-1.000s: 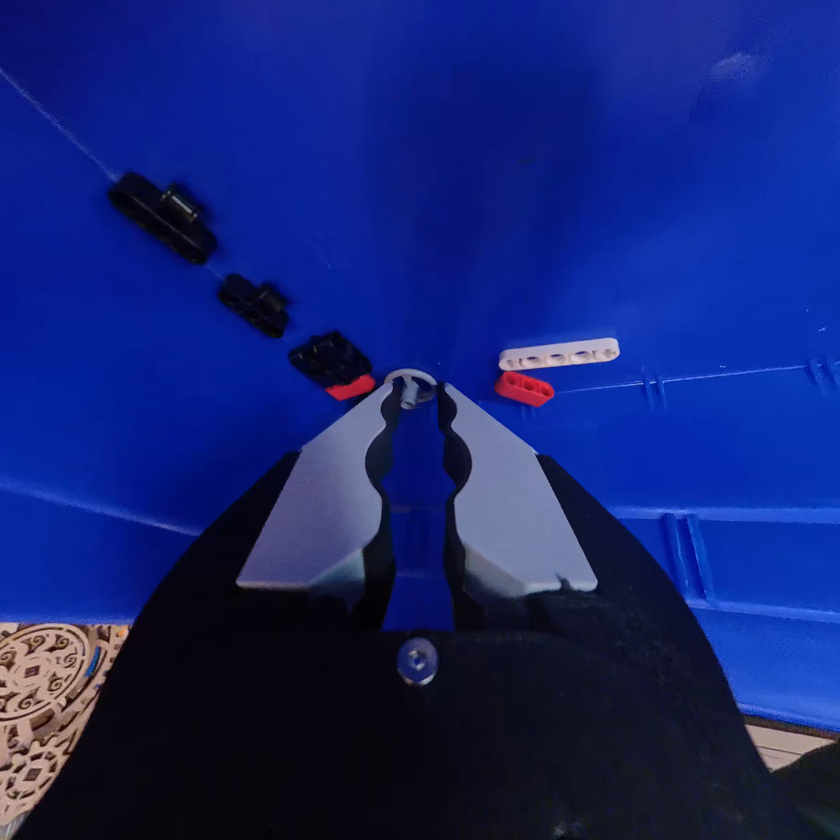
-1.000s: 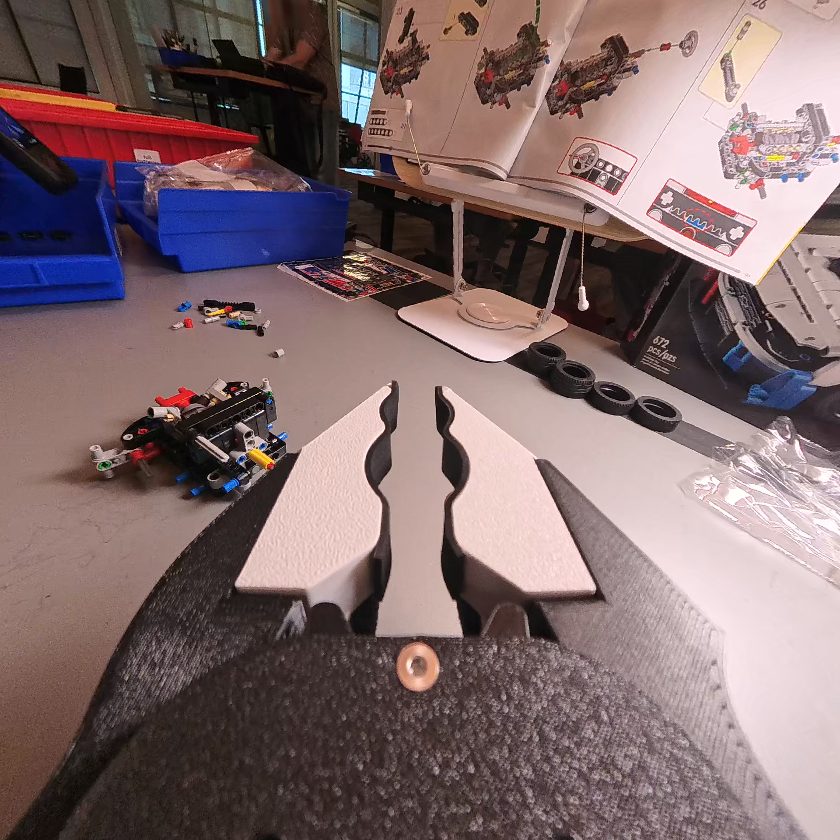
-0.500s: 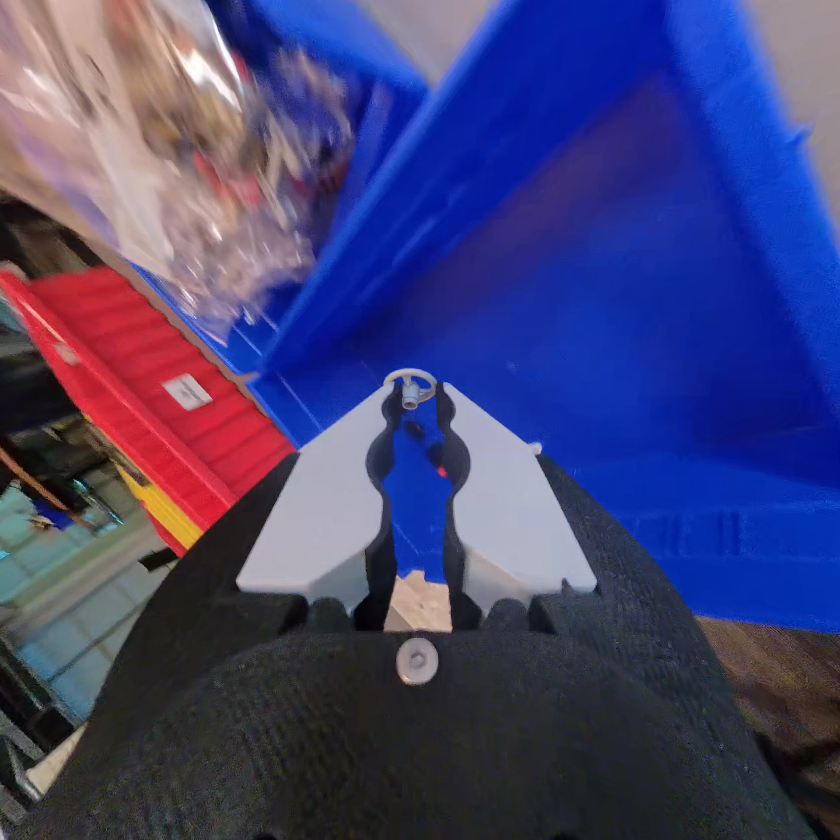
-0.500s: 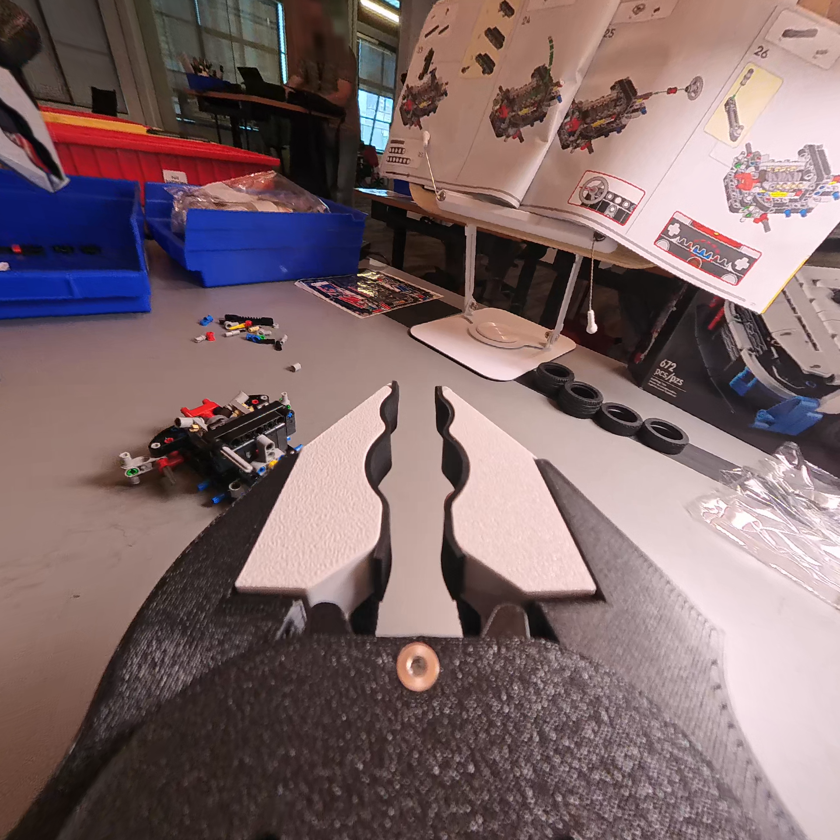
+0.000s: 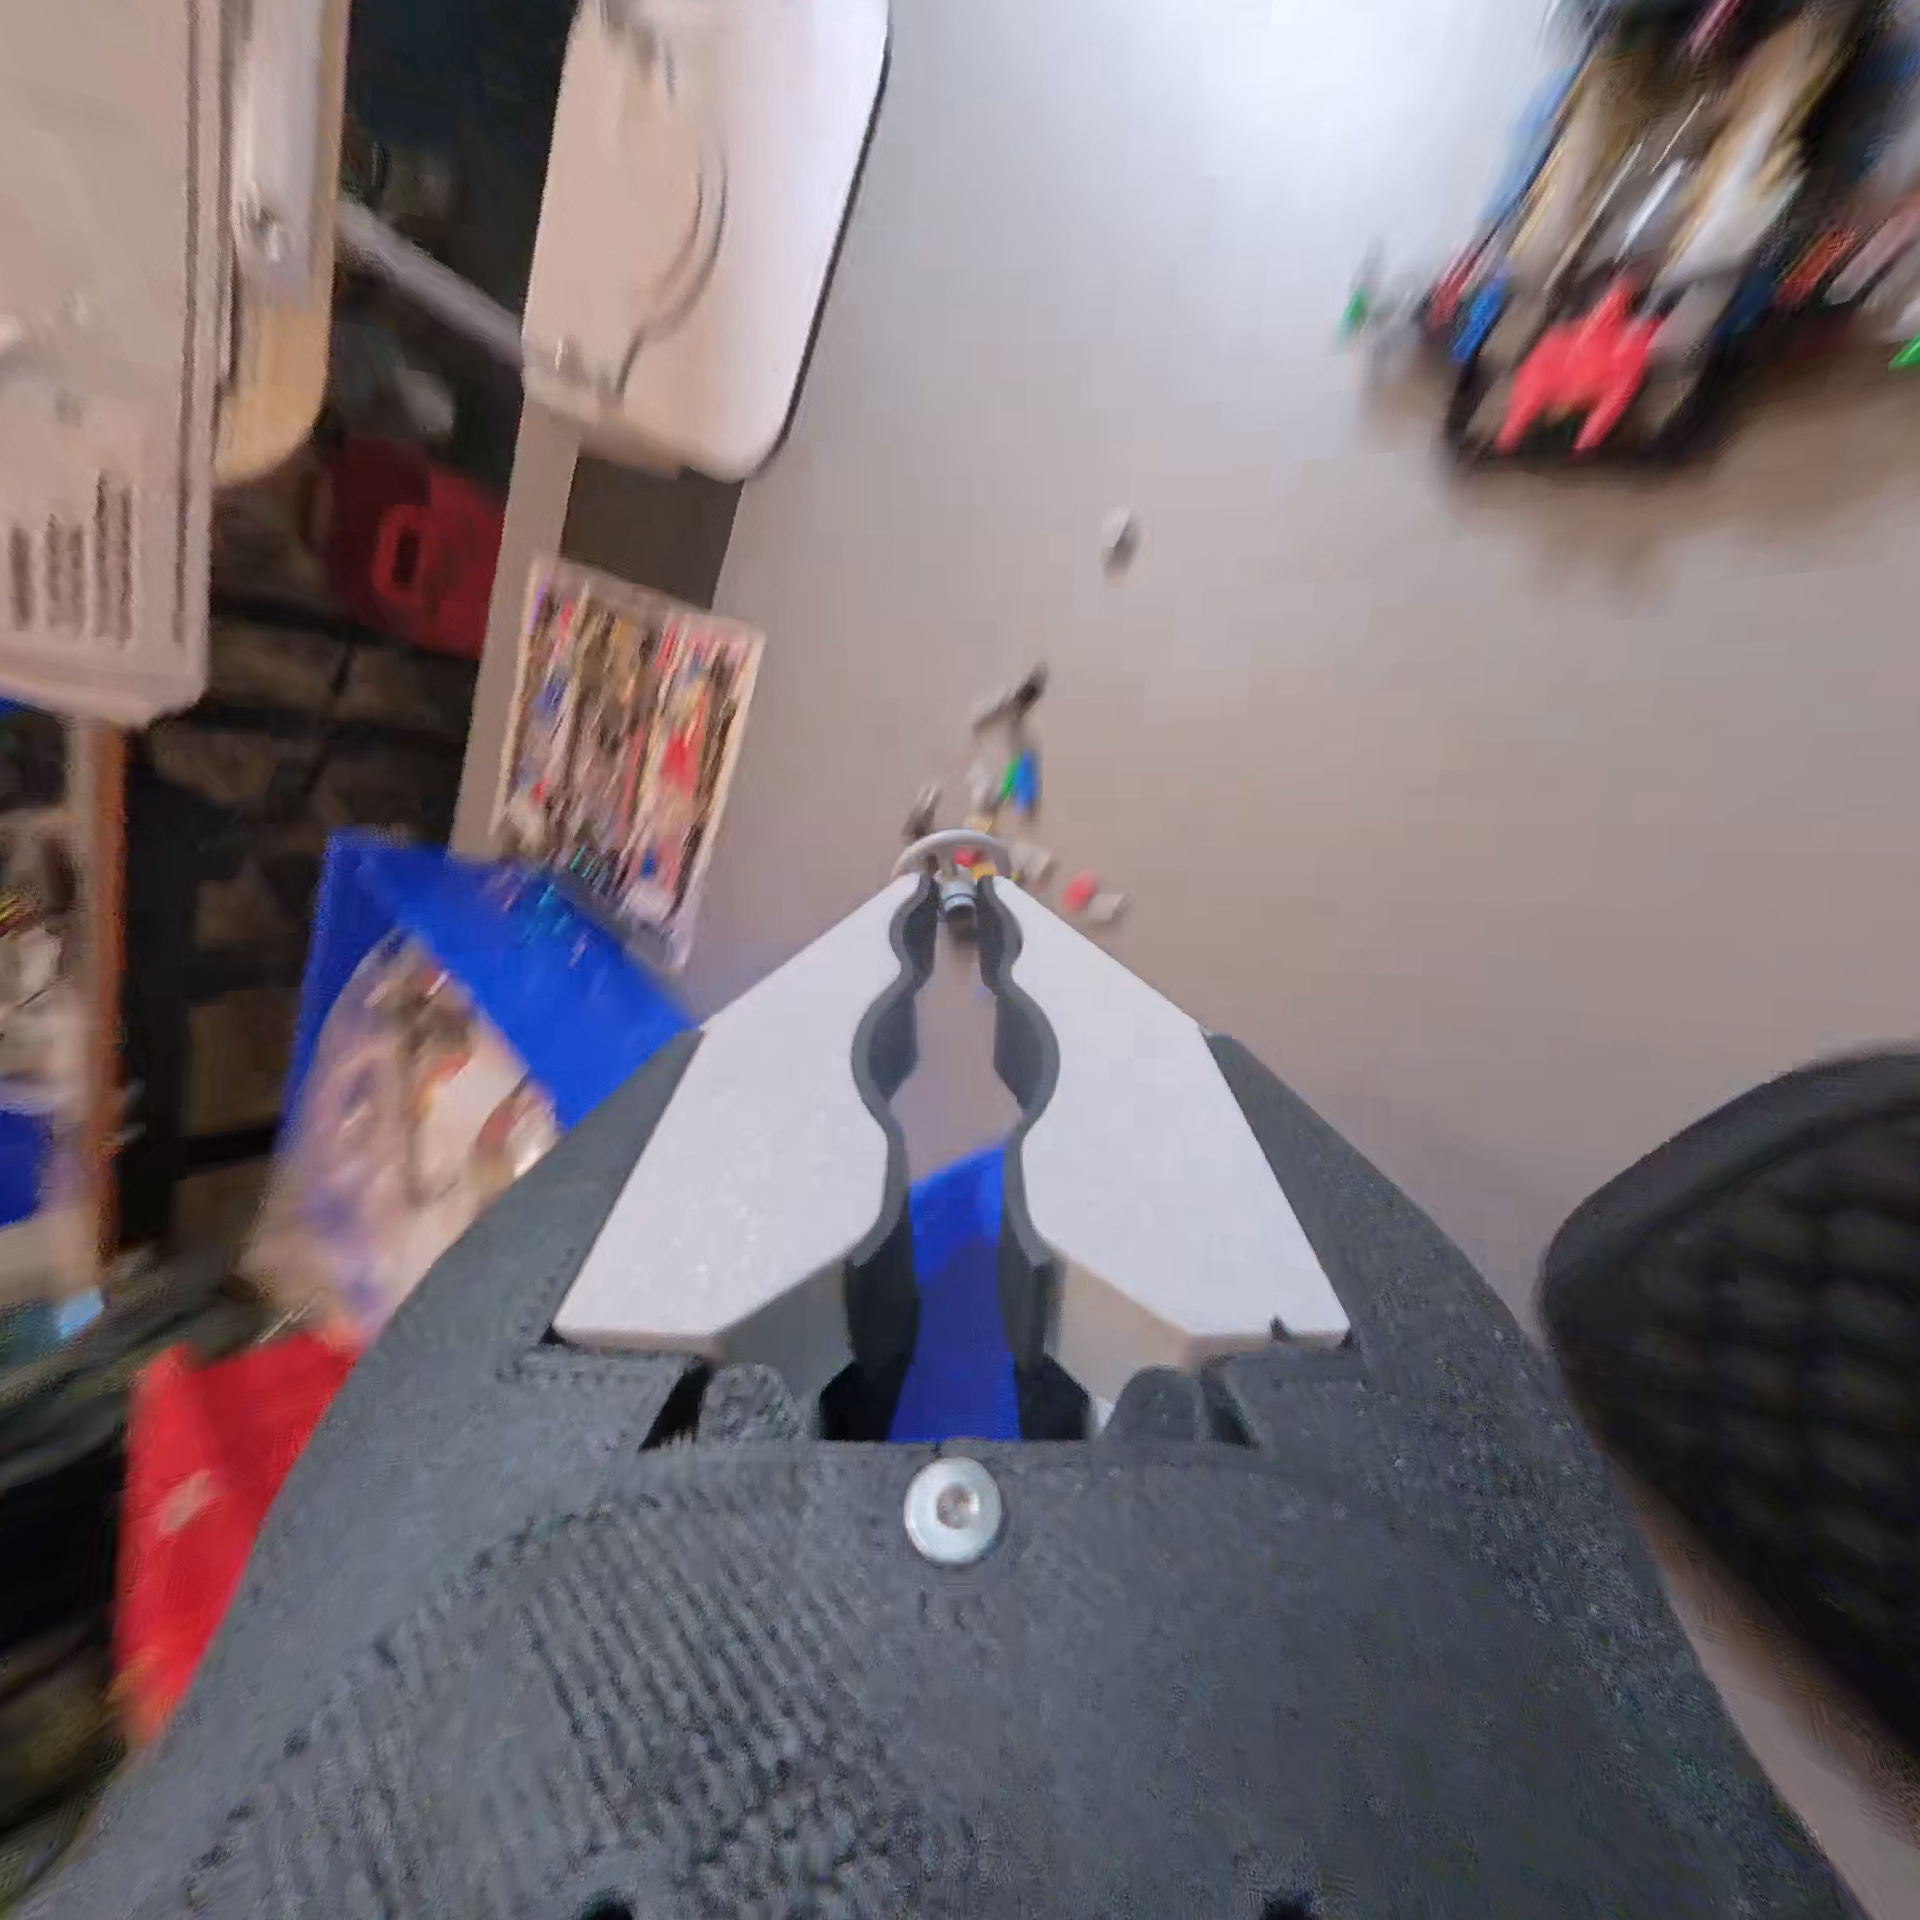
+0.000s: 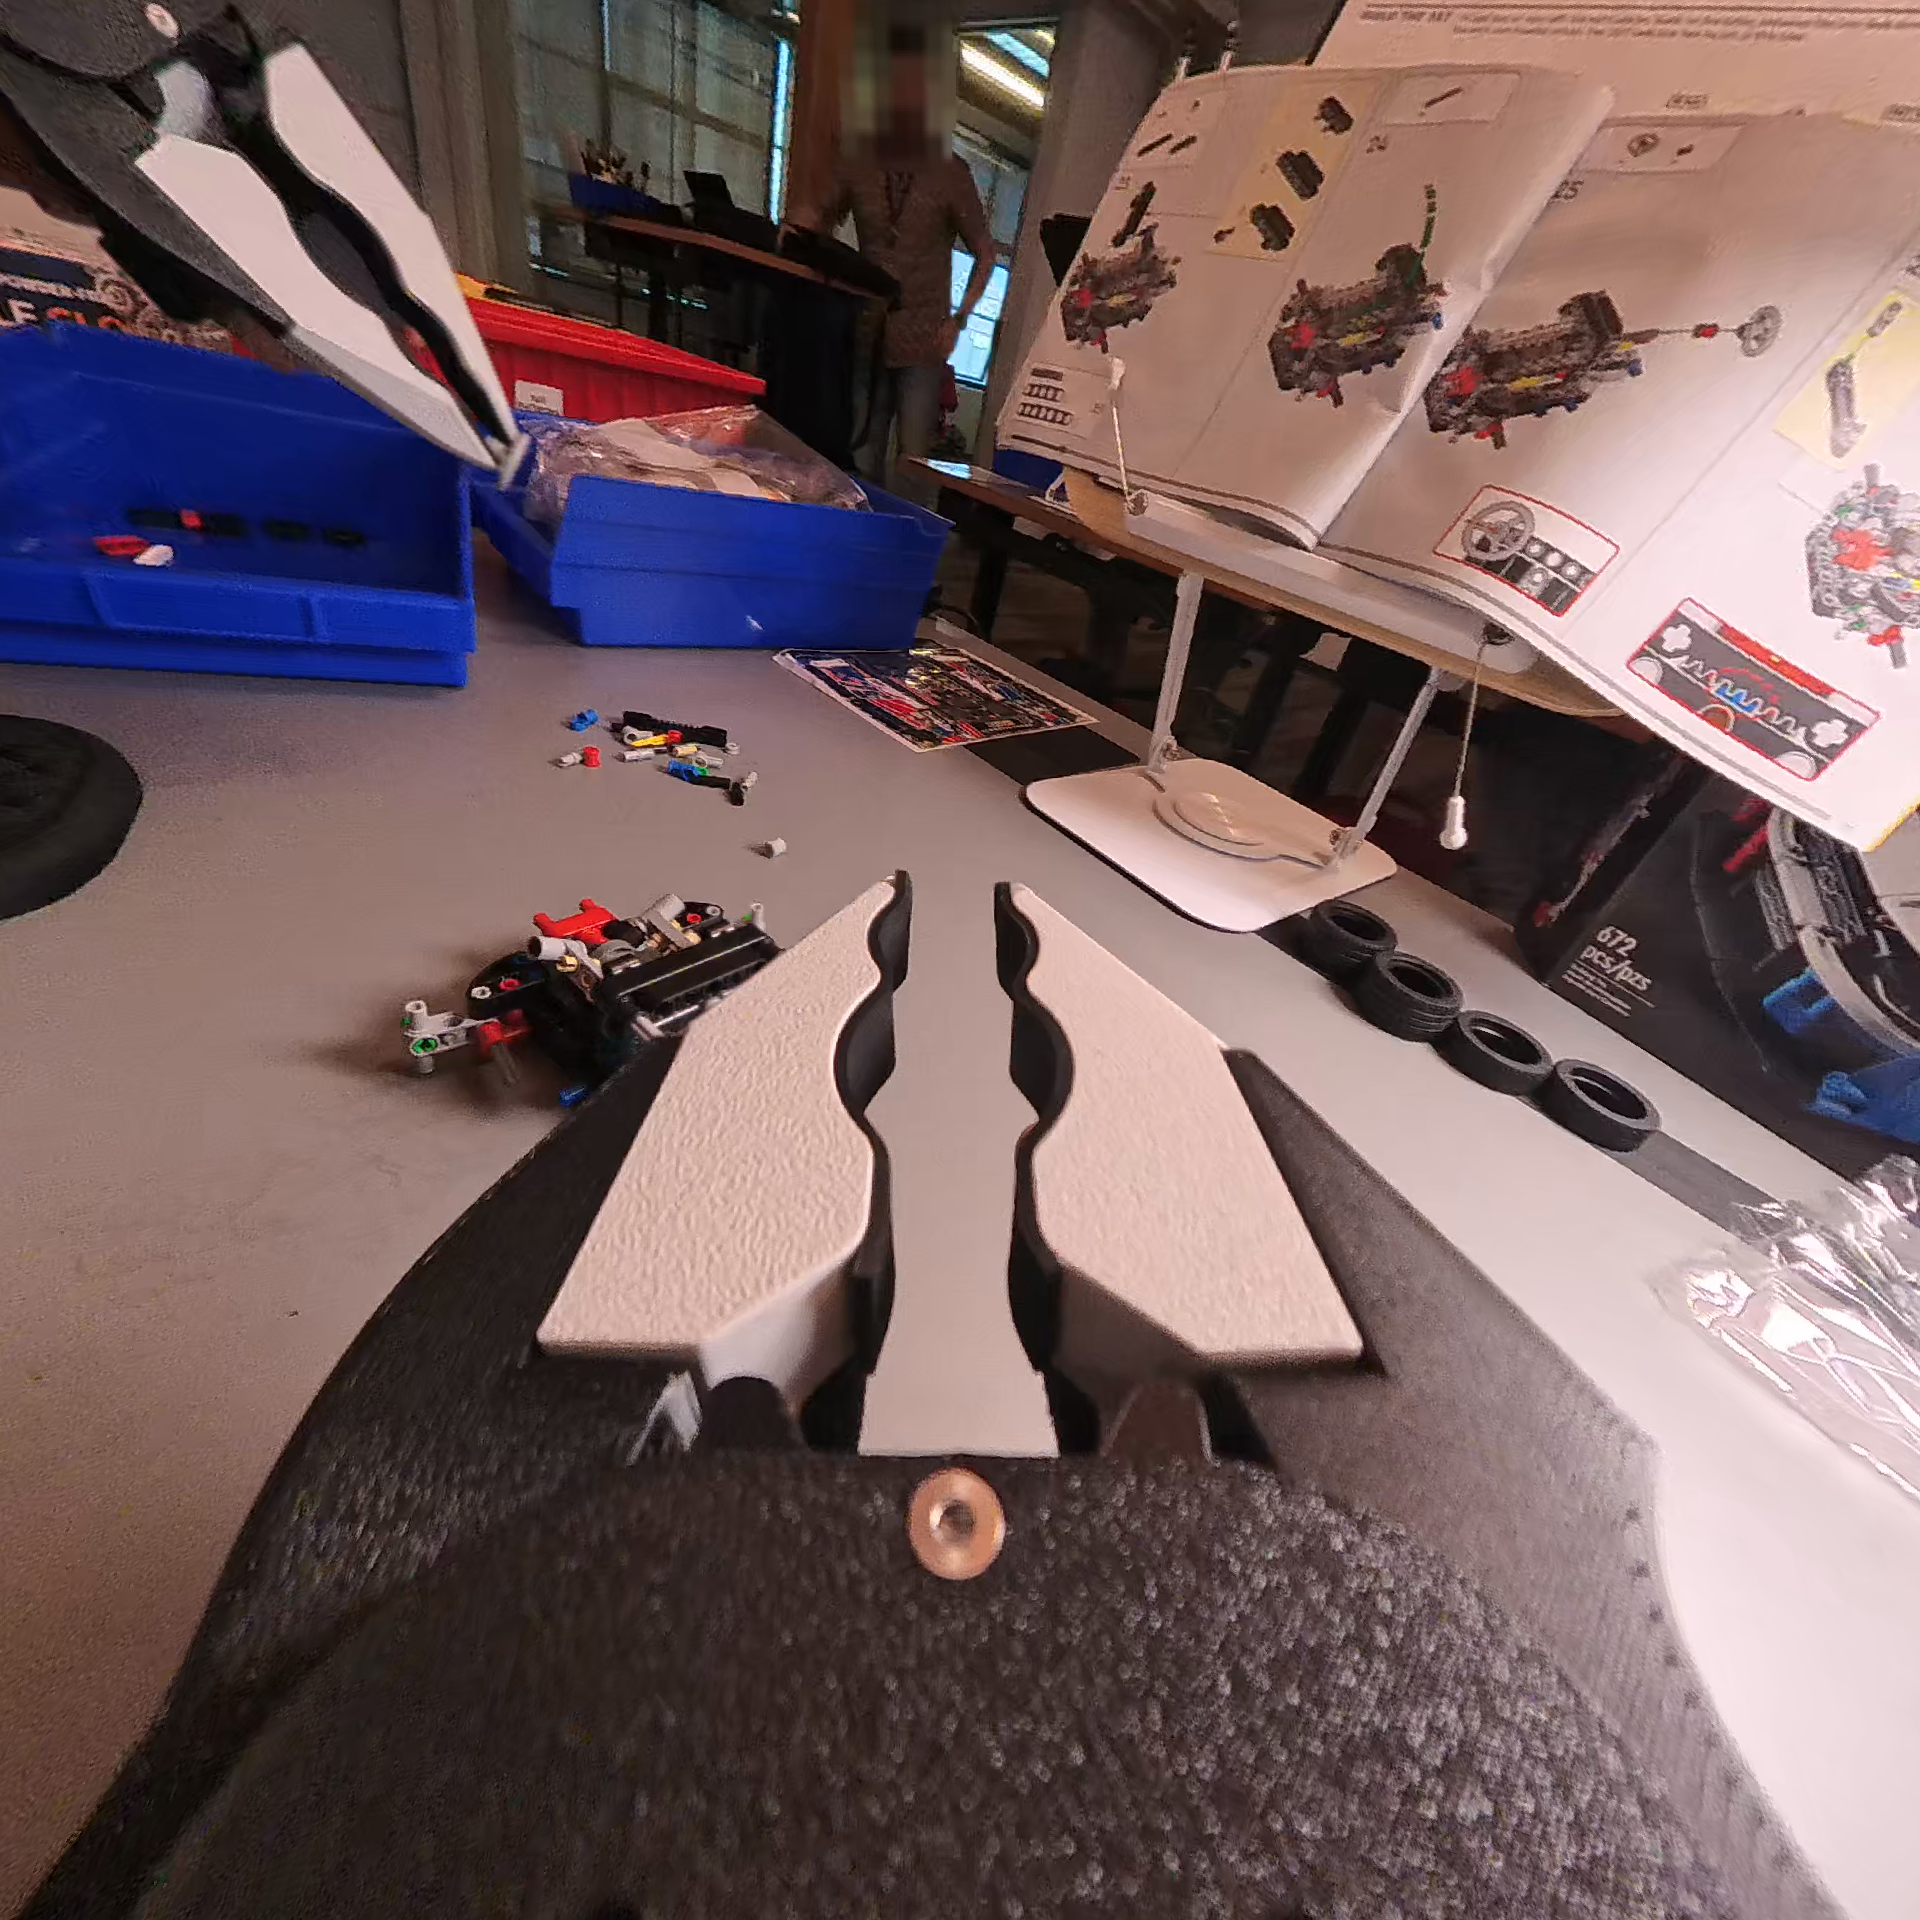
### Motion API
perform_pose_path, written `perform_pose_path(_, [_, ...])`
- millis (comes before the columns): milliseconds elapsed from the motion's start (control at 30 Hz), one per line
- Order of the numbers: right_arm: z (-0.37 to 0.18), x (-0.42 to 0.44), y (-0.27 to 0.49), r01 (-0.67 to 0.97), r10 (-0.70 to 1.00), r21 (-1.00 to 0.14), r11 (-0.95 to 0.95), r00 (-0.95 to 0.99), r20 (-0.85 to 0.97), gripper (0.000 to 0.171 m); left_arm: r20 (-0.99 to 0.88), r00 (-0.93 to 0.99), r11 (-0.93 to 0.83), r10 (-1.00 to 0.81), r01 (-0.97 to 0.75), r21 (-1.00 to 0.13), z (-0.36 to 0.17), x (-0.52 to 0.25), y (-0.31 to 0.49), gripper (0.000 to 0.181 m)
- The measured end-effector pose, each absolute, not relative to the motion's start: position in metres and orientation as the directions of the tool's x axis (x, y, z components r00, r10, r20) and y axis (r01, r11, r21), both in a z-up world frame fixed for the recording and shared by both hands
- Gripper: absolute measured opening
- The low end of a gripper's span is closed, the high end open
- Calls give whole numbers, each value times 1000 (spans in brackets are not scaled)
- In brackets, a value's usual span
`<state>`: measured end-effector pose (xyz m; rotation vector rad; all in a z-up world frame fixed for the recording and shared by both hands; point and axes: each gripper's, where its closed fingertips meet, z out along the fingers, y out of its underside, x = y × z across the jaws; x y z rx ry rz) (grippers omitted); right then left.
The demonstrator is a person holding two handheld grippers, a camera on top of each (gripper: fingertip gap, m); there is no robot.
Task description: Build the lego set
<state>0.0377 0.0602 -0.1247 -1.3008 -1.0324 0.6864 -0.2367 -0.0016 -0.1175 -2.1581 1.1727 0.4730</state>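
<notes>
My left gripper (image 5: 958,885) is shut on a small grey ring-shaped lego piece (image 5: 954,844) held at its fingertips, up in the air over the grey table. It also shows in the right wrist view (image 6: 509,457), high at the upper left above the blue bins. The partly built lego assembly (image 6: 613,971), black with red and grey parts, lies on the table left of my right gripper (image 6: 951,888); it is blurred in the left wrist view (image 5: 1600,312). My right gripper is open and empty, low over the table.
A blue bin (image 6: 229,582) with a few pieces and a second blue bin (image 6: 727,561) with plastic bags stand at the back left. Loose small pieces (image 6: 665,748) lie behind the assembly. The instruction booklet (image 6: 1455,343) on its white stand (image 6: 1216,831), several tyres (image 6: 1496,1049) and plastic bags (image 6: 1829,1309) are on the right.
My left gripper has lifted out of the blue bin with the grey ring piece and swung over the table. My right gripper has drifted slightly, still open.
</notes>
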Motion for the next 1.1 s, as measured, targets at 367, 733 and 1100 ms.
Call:
perform_pose_path(367, [-127, 4, 13, 96, 947, -975, 202, 233, 220, 16, 115, 518, -265, -848, -226, -937, -119, -36, 6, 6])
perform_pose_path(733, [-136, -3, 7, 113, 970, -984, 134, 188, 154, 9, 170, 468, -274, -867, -164, -948, -135, 4, 10, 6])
perform_pose_path(1100, [-185, 32, 73, 406, 923, -913, -42, 366, 120, 1, 131, 667, -243, -733, -77, -967, -119, -64, 35, 33])
